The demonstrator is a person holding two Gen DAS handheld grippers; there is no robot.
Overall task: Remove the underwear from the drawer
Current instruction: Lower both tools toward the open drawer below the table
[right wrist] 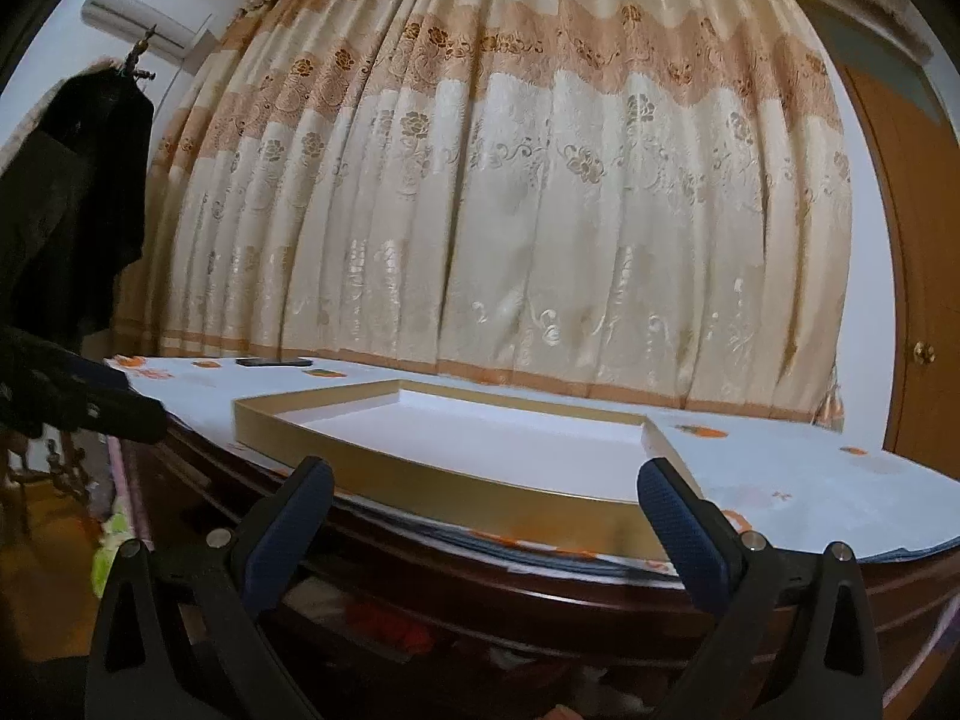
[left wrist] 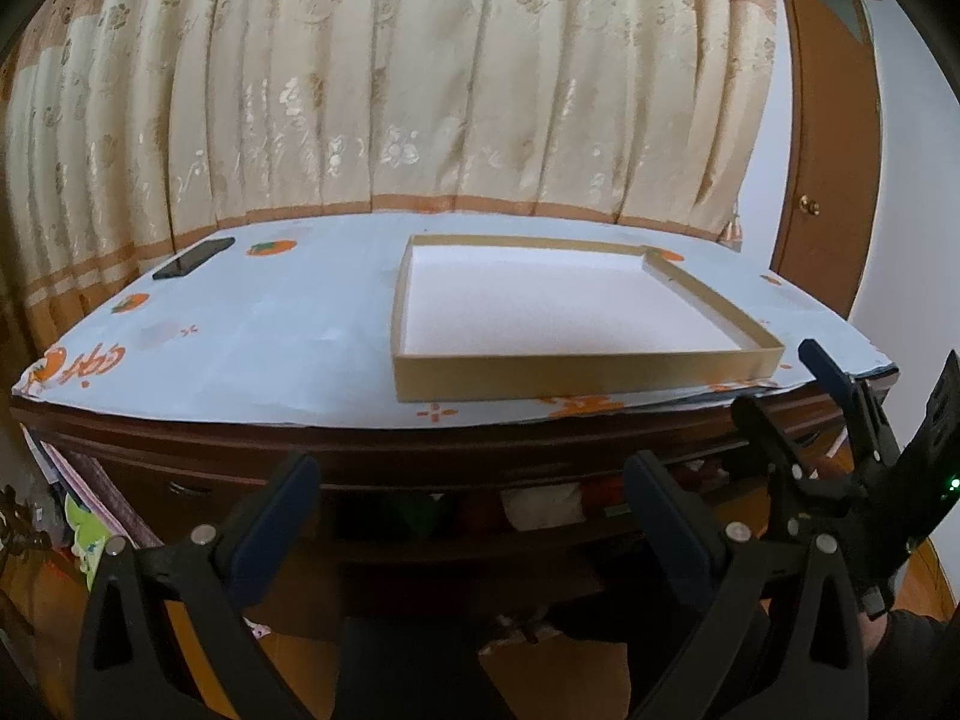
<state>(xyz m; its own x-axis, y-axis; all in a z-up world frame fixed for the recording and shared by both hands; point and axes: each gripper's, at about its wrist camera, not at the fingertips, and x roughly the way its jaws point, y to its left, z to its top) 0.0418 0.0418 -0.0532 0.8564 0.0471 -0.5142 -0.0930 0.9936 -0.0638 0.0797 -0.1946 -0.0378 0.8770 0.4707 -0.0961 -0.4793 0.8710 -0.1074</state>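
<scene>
A patterned cream curtain [left wrist: 384, 78] hung behind a dark wooden dresser [left wrist: 420, 462] topped with a pale blue cloth [left wrist: 270, 330] printed with orange motifs. On the cloth lay a shallow gold-sided box [left wrist: 558, 372] with a white inside, and a dark phone [left wrist: 193, 258] sat well apart near the far left corner. Below the top, the drawer [left wrist: 480, 540] stood partly open, with underwear [left wrist: 540, 504] bundled inside in shadow. The left claw [left wrist: 474, 516] hovered before the drawer, spread wide and empty; the right claw [right wrist: 486, 516] likewise gaped, holding nothing.
</scene>
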